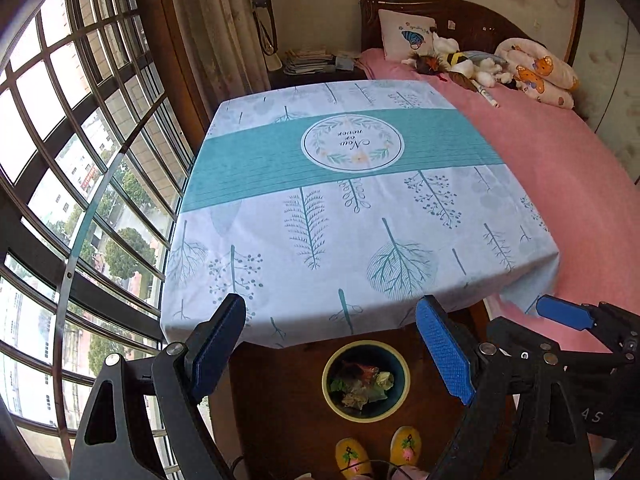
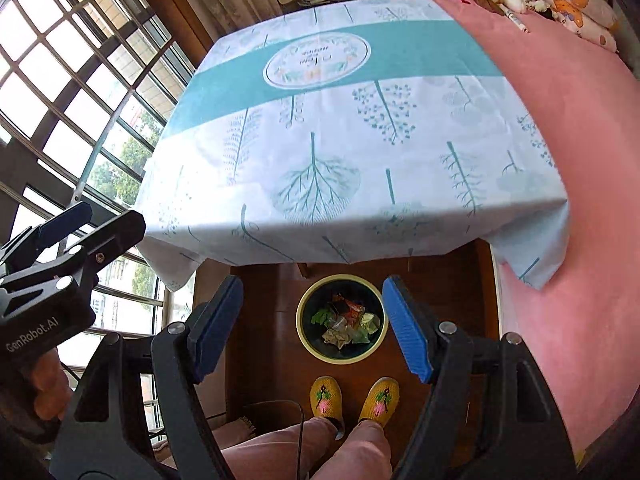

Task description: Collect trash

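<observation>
Right wrist view: bin [image 2: 304, 334] holds crumpled wrappers [image 2: 347, 322] (floor-level).

The round white emblem [image 1: 352, 142] on the teal band of the tablecloth [image 1: 280, 240] reads "Now or never", upside down from the near side. The left gripper [image 2: 64, 216] body carries "GenRobot.AI" in white. The right gripper [image 1: 564, 312] body shows the letters "AS".

Both wrist views look down from above the table [image 1: 320, 208] edge, sharing the bin [image 2: 341, 318] and bed [image 1: 560, 200].
</observation>
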`<action>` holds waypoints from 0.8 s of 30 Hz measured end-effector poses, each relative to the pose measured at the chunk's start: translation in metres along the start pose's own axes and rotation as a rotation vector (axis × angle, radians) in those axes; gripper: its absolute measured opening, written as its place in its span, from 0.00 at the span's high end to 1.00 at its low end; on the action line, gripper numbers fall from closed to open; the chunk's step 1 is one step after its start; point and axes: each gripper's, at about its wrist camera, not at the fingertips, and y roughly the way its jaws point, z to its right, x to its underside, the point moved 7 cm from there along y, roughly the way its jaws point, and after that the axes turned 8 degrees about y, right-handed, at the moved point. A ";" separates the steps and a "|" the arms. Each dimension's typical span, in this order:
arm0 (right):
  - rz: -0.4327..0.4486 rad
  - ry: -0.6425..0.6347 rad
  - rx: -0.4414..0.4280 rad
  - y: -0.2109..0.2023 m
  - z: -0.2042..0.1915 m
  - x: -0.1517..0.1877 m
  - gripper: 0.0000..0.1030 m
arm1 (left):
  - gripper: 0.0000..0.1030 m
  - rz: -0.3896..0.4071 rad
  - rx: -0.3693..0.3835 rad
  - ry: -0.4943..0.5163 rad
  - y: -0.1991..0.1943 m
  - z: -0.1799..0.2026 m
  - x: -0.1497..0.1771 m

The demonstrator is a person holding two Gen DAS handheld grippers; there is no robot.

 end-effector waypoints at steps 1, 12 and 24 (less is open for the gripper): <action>0.014 0.008 -0.005 -0.007 -0.002 -0.006 0.32 | 0.14 0.009 0.000 -0.003 -0.005 0.000 -0.005; 0.172 -0.043 0.045 -0.074 -0.020 -0.044 0.32 | 0.14 0.083 -0.047 -0.039 -0.049 -0.004 -0.038; 0.209 -0.064 0.076 -0.084 -0.027 -0.046 0.32 | 0.14 0.042 -0.044 -0.091 -0.037 -0.006 -0.033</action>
